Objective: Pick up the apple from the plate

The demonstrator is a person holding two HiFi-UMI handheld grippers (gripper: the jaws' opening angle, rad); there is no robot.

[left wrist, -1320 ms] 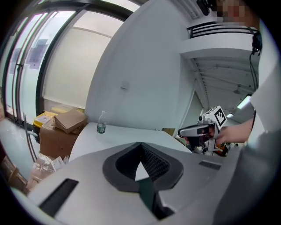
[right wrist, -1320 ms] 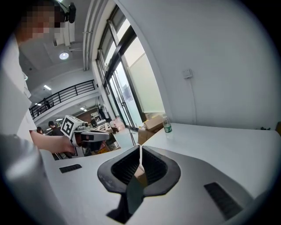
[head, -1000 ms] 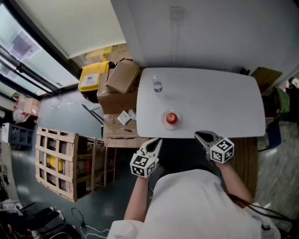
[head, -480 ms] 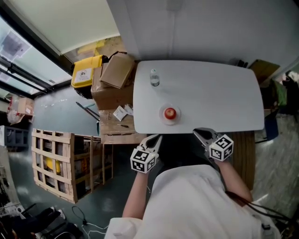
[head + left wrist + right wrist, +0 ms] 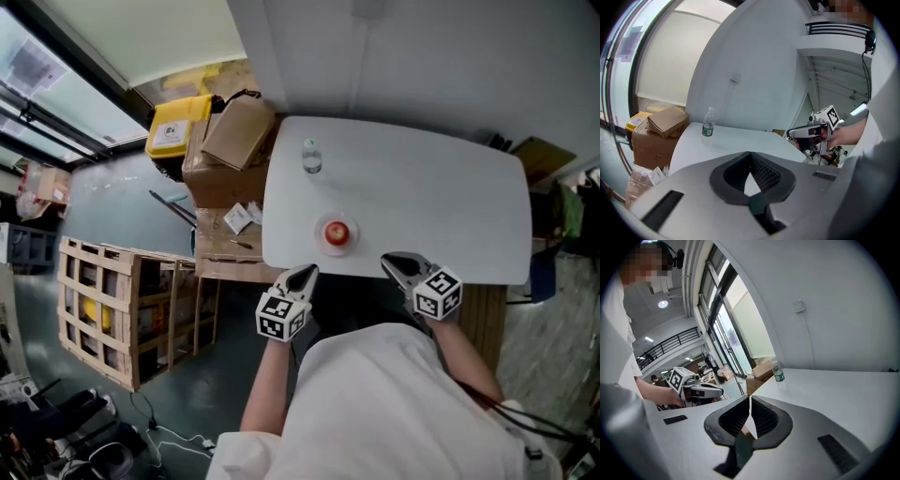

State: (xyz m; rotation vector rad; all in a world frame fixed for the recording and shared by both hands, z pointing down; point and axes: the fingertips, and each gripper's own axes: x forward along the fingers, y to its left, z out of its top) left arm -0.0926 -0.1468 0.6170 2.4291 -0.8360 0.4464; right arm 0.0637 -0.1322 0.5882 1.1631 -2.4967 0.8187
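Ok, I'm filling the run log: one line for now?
apple on plate, untouched | left gripper shut, empty | right gripper shut, empty | both by table edge

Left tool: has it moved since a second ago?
Yes: the left tool has edged forward, closer to the table's near edge and the apple.
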